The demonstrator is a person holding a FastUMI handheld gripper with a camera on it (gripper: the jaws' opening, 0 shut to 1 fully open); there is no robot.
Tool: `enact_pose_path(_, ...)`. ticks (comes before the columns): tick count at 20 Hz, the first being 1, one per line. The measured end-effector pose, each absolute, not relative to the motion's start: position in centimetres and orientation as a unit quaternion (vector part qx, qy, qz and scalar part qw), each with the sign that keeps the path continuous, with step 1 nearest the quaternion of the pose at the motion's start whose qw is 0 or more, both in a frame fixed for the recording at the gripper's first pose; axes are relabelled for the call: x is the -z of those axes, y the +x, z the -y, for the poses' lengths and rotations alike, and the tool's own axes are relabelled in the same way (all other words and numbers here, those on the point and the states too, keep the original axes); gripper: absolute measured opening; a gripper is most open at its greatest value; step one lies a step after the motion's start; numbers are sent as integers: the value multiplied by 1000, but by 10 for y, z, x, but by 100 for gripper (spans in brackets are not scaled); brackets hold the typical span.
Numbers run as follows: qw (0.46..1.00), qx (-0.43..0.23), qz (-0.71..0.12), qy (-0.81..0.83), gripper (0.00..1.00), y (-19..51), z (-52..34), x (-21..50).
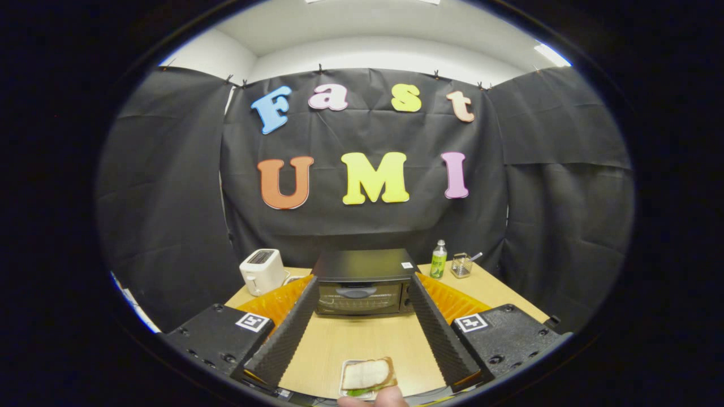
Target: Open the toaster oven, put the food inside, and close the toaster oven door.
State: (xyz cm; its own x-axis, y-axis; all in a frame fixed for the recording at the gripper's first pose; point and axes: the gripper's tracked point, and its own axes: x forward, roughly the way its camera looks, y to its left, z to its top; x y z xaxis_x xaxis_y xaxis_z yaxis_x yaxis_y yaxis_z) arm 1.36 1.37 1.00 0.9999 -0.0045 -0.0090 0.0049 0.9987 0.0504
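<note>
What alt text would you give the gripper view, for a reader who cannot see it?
The hand-held gripper is open, its fingers framing a closed toaster oven on a wooden table. A sandwich on a small tray lies between the fingers, nearer the camera. Beside the oven stand a white toaster and a green bottle.

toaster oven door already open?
No, the toaster oven door stands shut with its handle up against the front, beyond the open gripper fingers.

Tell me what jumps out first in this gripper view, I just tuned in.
The black toaster oven sits beyond the open gripper, framed between its fingers, door shut. Near the fingers' base lies a sandwich on a small tray. A white toaster stands left of the oven, a green bottle to its right.
</note>
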Motion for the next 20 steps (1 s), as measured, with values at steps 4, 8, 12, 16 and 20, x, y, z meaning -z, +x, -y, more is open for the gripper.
enact_pose_path(4,999,-2,-21,32,100,33,-22,-6)
enact_pose_path(8,997,6,-58,59,100,82,-27,6)
enact_pose_path(12,996,15,-79,50,100,139,-30,20)
enact_pose_path(16,994,17,-100,43,100,196,-30,38)
enact_pose_path(20,989,14,-143,36,100,253,-32,75)
